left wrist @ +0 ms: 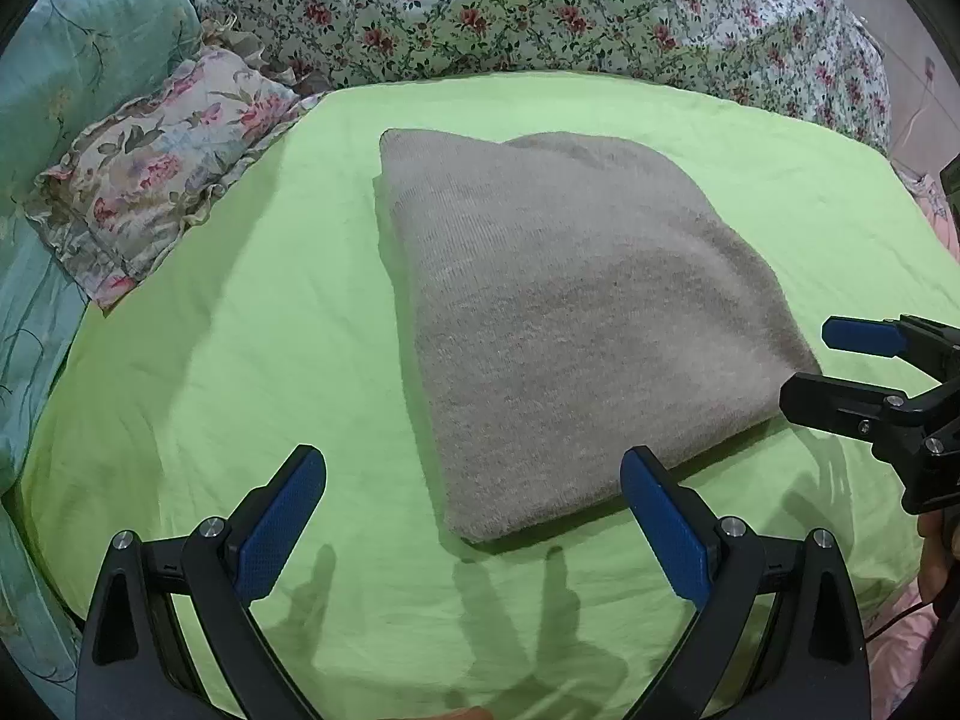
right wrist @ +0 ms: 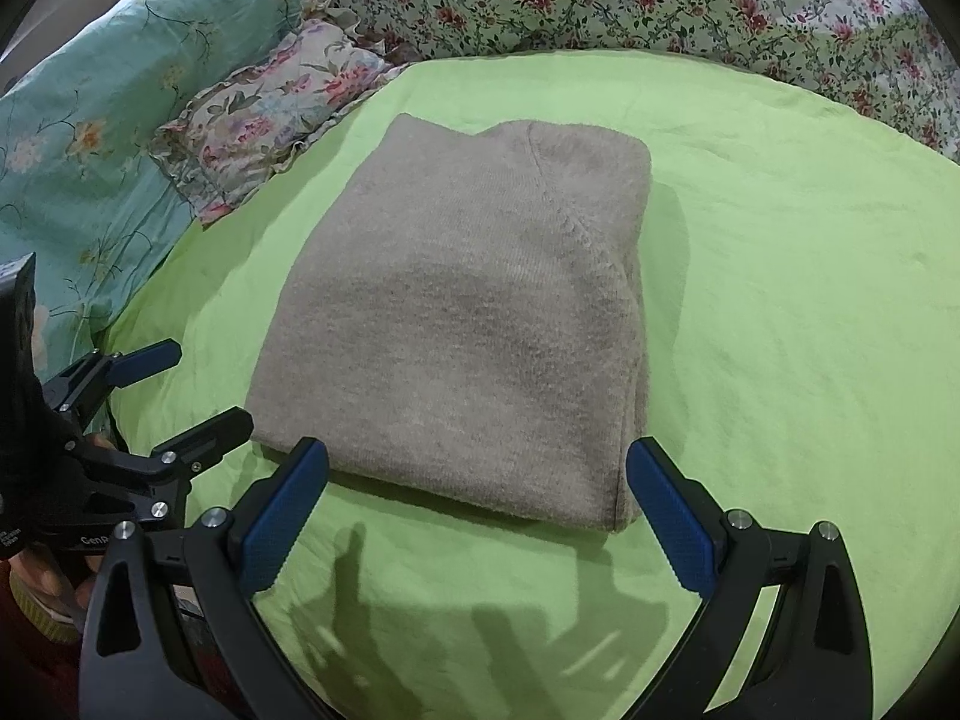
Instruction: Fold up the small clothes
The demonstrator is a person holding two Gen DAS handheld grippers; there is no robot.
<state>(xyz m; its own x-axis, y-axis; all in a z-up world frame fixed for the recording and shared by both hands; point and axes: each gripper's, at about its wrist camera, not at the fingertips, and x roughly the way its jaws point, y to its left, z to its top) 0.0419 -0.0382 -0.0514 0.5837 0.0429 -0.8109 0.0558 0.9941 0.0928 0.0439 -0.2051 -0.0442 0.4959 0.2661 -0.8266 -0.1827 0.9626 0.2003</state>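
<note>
A grey knitted garment (left wrist: 558, 312) lies folded into a thick rectangle on the green sheet (left wrist: 240, 330); it also shows in the right wrist view (right wrist: 462, 324). My left gripper (left wrist: 474, 516) is open and empty, just short of the garment's near edge. My right gripper (right wrist: 477, 504) is open and empty, its jaws either side of the garment's near edge without touching it. The right gripper also shows at the right of the left wrist view (left wrist: 810, 366), and the left gripper at the left of the right wrist view (right wrist: 204, 384).
A frilled floral pillow (left wrist: 156, 174) lies at the sheet's far left, beside a teal floral pillow (right wrist: 90, 138). A bunched floral quilt (left wrist: 540, 6) lines the far edge. The green sheet (right wrist: 780, 300) is bare right of the garment.
</note>
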